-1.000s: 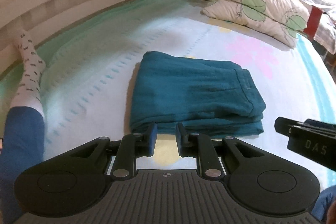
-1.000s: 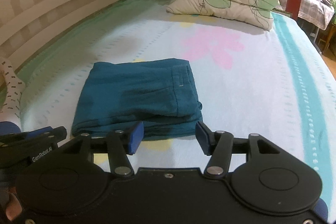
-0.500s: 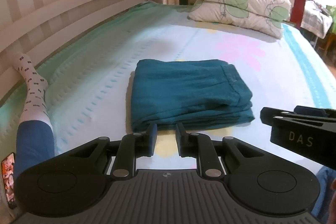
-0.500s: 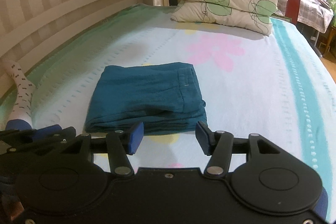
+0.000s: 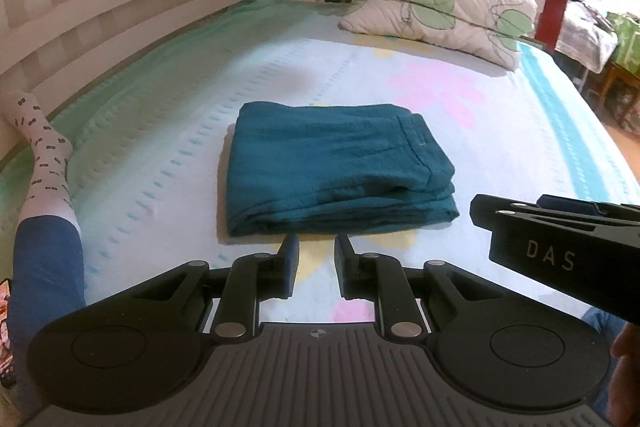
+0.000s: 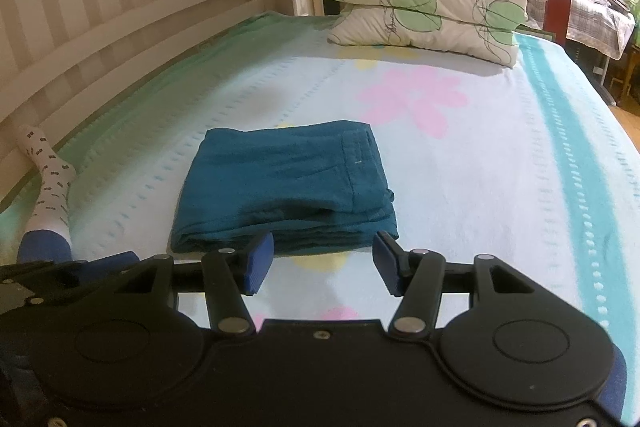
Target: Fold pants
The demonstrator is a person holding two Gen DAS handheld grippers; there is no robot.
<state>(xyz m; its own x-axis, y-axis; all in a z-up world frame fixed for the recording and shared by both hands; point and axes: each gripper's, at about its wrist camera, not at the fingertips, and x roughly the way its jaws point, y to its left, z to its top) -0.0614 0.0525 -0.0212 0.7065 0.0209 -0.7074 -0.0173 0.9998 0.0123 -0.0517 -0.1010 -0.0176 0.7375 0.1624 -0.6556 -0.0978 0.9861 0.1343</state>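
Pants (image 5: 336,175), teal, lay folded into a thick rectangular stack near the middle of the bed (image 5: 520,155), layered edges facing the cameras, a seamed band along the stack's right side. Bed sheet was pale blue-white with dashed teal lines, a pink flower print (image 6: 416,99) beyond the stack, yellow patches, a solid teal stripe down the right side and a mint band along the left. Two cream pillows (image 6: 424,7) with green leaf print were stacked at the far end. White slatted bed rail (image 5: 132,15) ran along the left, striped wall behind it. Person's leg in a white patterned sock (image 5: 44,163) and blue trouser lay at the left edge of the mattress. Cluttered shelf of clothes behind the pillows; a red post and another bed with plaid bedding at far right.

Left gripper (image 5: 316,261) hung just short of the stack's near edge, jaws narrowly apart, nothing between them, not touching cloth. Right gripper (image 6: 322,261) hung likewise at the near edge, jaws wide apart and empty; in the left view its black body marked "DAS" showed at right.
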